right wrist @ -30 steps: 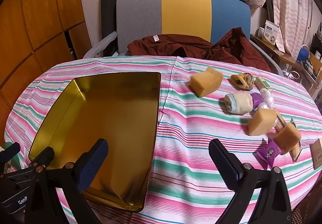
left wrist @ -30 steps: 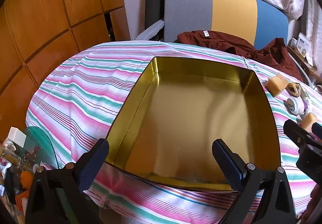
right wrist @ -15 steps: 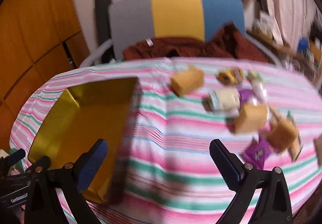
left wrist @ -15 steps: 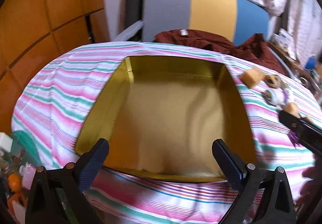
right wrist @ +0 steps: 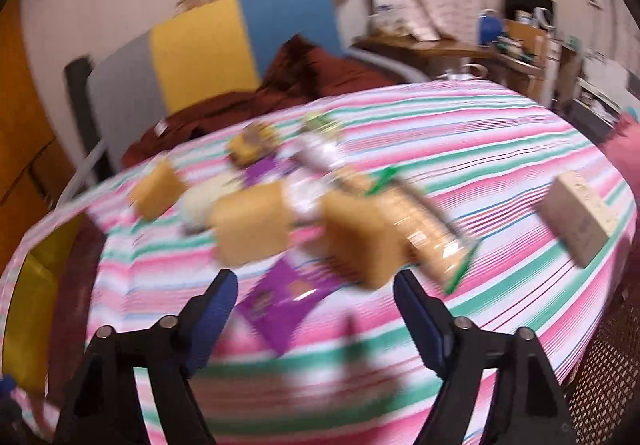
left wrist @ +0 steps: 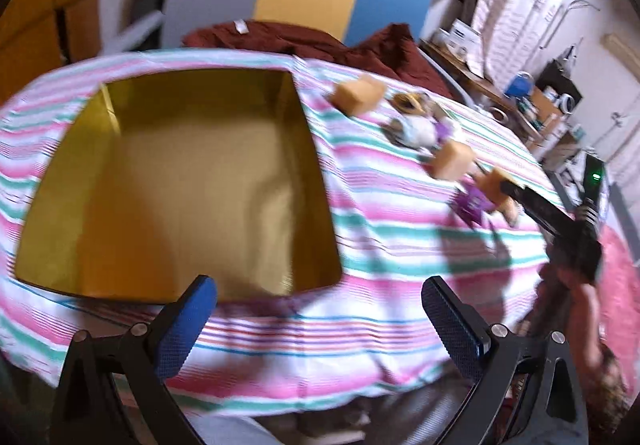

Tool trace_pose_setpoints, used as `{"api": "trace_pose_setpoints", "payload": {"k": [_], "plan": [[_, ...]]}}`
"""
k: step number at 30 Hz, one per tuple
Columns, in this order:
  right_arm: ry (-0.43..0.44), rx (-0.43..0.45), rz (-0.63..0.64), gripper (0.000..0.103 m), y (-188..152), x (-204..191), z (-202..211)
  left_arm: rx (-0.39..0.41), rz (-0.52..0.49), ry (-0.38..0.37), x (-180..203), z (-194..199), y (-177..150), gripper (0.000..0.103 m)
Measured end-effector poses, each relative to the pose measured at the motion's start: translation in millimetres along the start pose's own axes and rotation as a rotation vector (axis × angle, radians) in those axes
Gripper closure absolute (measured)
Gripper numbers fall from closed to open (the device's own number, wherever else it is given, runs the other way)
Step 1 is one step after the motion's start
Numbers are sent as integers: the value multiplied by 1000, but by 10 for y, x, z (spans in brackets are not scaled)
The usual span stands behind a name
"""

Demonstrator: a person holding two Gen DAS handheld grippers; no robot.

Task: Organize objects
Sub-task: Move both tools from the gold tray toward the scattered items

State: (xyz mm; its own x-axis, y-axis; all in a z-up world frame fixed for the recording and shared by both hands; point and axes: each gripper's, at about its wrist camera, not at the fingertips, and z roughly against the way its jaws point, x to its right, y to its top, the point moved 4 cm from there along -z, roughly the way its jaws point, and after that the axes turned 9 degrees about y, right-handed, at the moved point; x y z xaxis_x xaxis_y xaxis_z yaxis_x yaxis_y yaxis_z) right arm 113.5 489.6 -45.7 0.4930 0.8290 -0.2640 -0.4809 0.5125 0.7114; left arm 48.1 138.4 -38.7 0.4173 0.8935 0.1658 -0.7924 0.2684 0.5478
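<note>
Right-wrist view, blurred by motion. The right tool (right wrist: 314,291) pointed down at a crowded group of small goods on the striped worktop (right wrist: 480,149); its jaws were closing, and nothing yet lay between the pads. Directly ahead sat a tan sponge block (right wrist: 362,237), touching a clear packet of biscuits (right wrist: 416,225) on one side and overlapping a purple sachet (right wrist: 280,295) below. A second sponge block (right wrist: 252,223) stood just beside it, and a third (right wrist: 158,191) lay farther back. A pale carton (right wrist: 576,217) rested well apart, toward the worktop's edge.

Left-wrist view. The left tool (left wrist: 318,309) hung with jaws wide apart and empty over the near rim of the open gold tin (left wrist: 180,181), which held nothing. The goods to be sorted all lay outside the tin, on the cloth beside it.

Likely faults from here:
- Because the goods touch one another, closing jaws could catch the biscuit packet or the sachet together with the sponge block, or push neighbours aside.
- A soft block may compress and slip if the pads close on a corner rather than across flat faces.
- The loose cloth could bunch under a low pad and drag other items.
- A fast approach leaves little margin for aligning the jaws.
</note>
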Motion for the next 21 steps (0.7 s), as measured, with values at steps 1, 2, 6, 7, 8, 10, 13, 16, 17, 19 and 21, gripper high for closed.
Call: {"api": "trace_pose_setpoints", "payload": {"k": [1,2,6,7,8,10,13,16,17,19,21], "plan": [[-4,-3,2,26,35,49,-40,-8,-4,-11,48,-17,5,0],[-2,-9,10,29,83,120,-105,-1,-9,-3,98,-8,4,0],[29,-47,43,44,121,204,-295,3,-72,27,284,-16,49,0],[43,-59,48,51,113,213,-346,3,-88,25,339,-20,66,0],[57,-63,56,53,103,203,-380,0,-96,24,360,-23,70,0],[57,-52,81,53,75,171,-402,-10,-111,25,412,-57,90,0],[56,-31,79,62,50,191,-374,-34,-111,16,460,-127,137,0],[88,-22,23,67,9,263,-300,-51,-111,-2,534,-191,192,0],[92,-17,12,67,-3,274,-260,-51,-115,-10,568,-213,208,0],[107,-15,-10,67,-28,287,-191,-53,-134,-38,674,-283,253,0],[118,-14,-33,67,-55,300,-115,-59,-148,-79,787,-352,281,0]]}}
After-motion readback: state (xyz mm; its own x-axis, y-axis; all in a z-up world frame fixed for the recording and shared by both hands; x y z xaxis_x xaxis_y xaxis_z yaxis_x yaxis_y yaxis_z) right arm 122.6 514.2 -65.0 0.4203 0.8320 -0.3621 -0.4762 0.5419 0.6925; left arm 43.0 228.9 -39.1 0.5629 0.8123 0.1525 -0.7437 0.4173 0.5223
